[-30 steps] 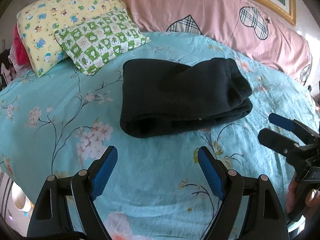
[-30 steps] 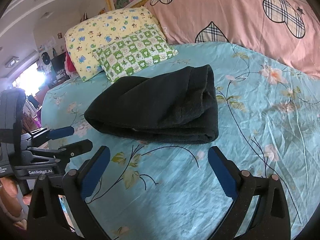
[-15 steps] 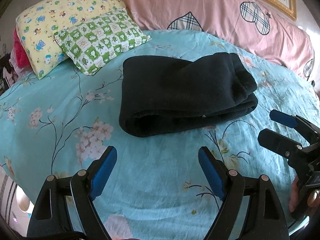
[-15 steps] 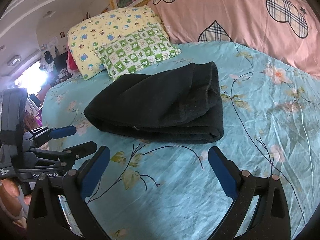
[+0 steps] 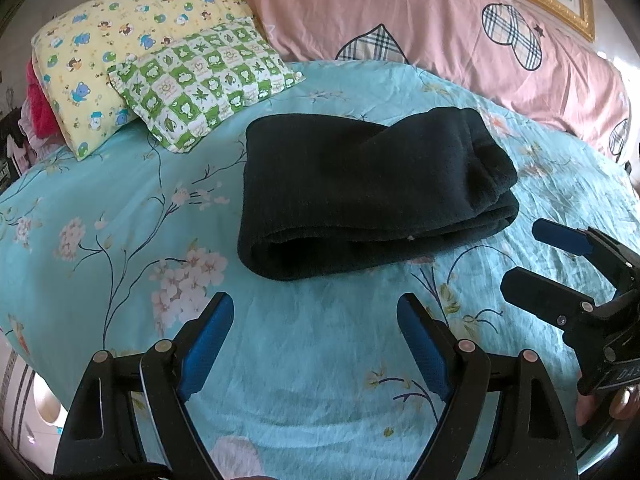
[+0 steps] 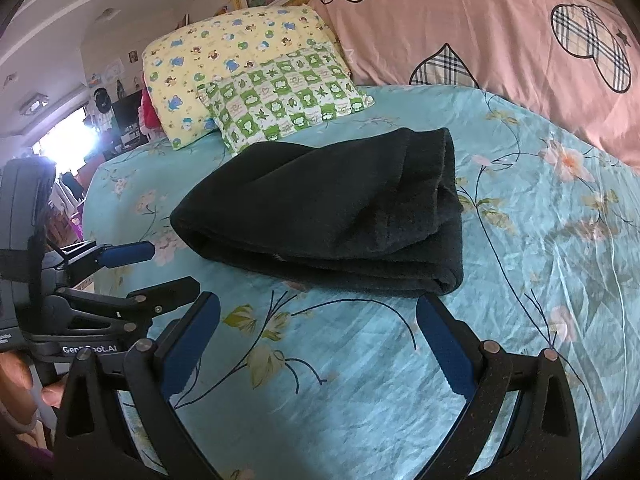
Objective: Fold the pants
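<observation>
A bed [image 5: 100,200] with a turquoise flowered sheet fills both views. Along its far edge lies a long pink bolster [image 5: 420,24] printed with plaid hearts. Beside that sits a yellow pillow [image 5: 104,40] with small cartoon animals, and a green-and-white checked pillow [image 5: 204,84] leans on top of it.

The black pants [image 5: 360,196] lie folded into a thick, compact bundle in the middle of the bed, resting flat on the sheet, with a rounded fold toward the pillows and stacked layers showing along the near side.

The left tongs [image 5: 314,336] hang over the sheet just short of the pants, the blue-padded fingers spread wide and holding nothing. The right tongs [image 6: 318,338] hang alongside, also wide apart and empty, near the bundle's front edge without touching it. A fingertip of the person [image 6: 52,394] shows at the handle of the left tool in the right wrist view.
</observation>
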A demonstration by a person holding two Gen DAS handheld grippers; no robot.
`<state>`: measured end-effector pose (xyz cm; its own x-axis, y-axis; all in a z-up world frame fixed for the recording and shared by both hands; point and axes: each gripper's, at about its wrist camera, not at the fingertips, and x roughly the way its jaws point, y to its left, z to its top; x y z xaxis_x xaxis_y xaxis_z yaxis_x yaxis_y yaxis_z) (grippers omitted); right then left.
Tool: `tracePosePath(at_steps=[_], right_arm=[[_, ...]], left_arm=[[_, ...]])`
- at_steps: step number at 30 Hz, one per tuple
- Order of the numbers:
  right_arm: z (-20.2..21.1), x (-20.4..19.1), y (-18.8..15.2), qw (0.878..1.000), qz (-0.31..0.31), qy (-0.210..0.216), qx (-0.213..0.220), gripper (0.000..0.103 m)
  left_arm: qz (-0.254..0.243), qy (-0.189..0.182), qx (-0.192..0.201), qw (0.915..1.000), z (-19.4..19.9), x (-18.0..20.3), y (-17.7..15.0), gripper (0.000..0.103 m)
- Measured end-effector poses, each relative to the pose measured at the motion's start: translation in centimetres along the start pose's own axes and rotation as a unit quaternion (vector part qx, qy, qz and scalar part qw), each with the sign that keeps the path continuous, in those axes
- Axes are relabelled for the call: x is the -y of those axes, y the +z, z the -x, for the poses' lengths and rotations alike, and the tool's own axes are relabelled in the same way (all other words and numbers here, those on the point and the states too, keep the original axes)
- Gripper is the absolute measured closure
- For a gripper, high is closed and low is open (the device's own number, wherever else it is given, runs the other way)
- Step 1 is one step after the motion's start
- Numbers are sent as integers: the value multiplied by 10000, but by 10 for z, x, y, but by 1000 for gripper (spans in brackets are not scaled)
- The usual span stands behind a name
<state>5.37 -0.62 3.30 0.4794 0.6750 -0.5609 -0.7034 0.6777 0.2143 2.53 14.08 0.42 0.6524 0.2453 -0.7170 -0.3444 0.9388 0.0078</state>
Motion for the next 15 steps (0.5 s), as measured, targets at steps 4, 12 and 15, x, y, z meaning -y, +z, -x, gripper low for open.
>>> tracePosePath(at_steps=[4,12,15], right_arm=[[-1,-1,2,10000,4,16,-14,4],[-5,-1,6,10000,41,52,-24,4],[-6,0,8,10000,52,42,-13,4]], left_arm=[[5,-7,-21,10000,-1,0,1,19],[4,1,-13,10000,-4,-2,3,19],[4,12,1,10000,-5,-2,5,19]])
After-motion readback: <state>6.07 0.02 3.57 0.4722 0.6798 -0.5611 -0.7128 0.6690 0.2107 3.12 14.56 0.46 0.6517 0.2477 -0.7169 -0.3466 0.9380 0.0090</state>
